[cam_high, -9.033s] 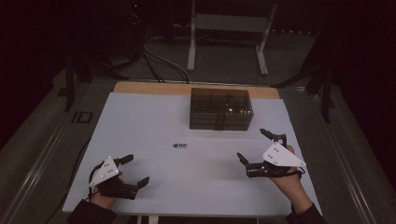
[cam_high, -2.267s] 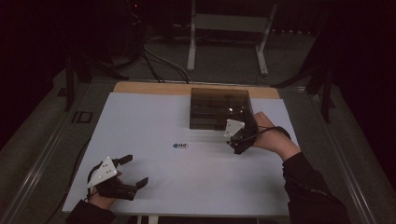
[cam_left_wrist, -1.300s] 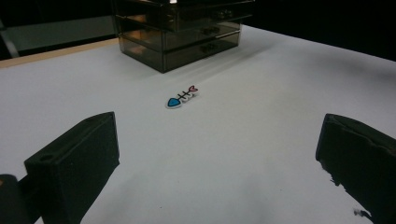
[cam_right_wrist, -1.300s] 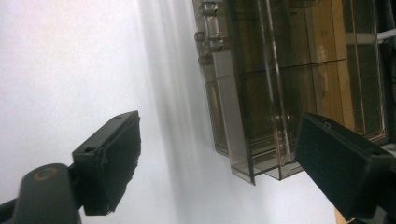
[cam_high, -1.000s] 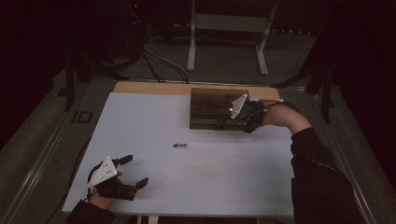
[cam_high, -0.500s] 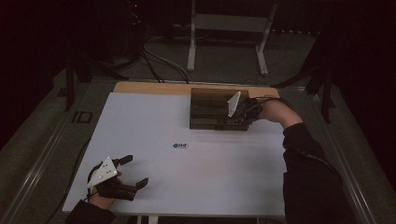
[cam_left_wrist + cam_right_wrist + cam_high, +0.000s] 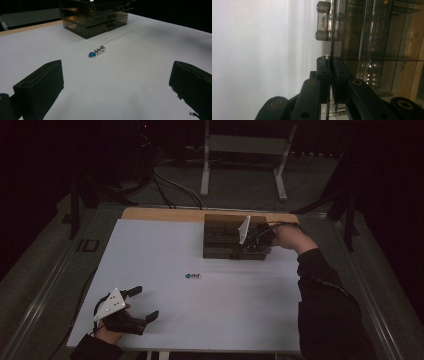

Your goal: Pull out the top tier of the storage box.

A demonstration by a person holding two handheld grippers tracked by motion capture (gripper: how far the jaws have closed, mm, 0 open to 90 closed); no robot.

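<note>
Pinching a drawer front of the smoky drawer chest, the right gripper is clamped; left gripper gapes wide, well apart from the chest.

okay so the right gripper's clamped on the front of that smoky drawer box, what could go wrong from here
1. The right gripper pinches only the thin edge of a drawer front on the drawer box, away from the handle; the jaws could slip off when pulled.
2. Nothing braces the box. The left gripper sits open near the table's front edge, so a pull may drag the whole box.
3. A dragged box could slide toward the fishbone sticker.
</note>
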